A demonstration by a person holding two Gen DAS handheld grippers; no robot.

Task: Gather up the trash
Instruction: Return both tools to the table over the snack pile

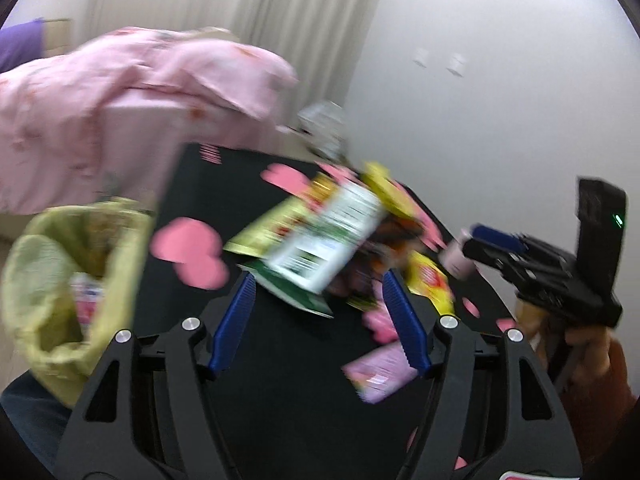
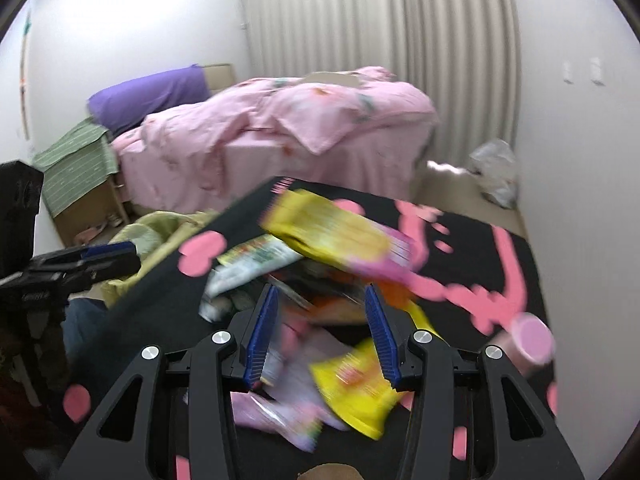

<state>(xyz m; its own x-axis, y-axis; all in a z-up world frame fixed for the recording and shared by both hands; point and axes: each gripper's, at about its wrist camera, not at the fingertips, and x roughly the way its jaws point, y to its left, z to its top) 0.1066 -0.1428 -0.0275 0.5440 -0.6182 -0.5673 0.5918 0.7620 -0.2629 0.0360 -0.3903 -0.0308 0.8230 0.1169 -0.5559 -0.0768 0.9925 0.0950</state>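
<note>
We see blurred wrappers [image 1: 320, 236] piled on black cloth [image 1: 280, 360], yellow, green, pink, bin bag [image 1: 72, 280] at left, L gripper [image 1: 320, 312] & R gripper [image 2: 322, 320] jaws apart, nothing gripped

Table cover [image 2: 460, 248]: matt black cloth, pink printed shapes. Wrappers [image 2: 332, 232]: glossy foil and plastic film, yellow, green, pink; blurred. Bin liner [image 1: 48, 280]: thin, crinkled yellow-green plastic. Gripper frames: matt black plastic with shiny metal screw heads. Pads [image 1: 236, 320]: blue, ribbed, rubbery look. Quilt [image 2: 280, 128]: soft, rumpled pink cloth. Curtain [image 2: 440, 40]: pale pleated cloth. Cup [image 2: 532, 340]: smooth pink plastic.
</note>
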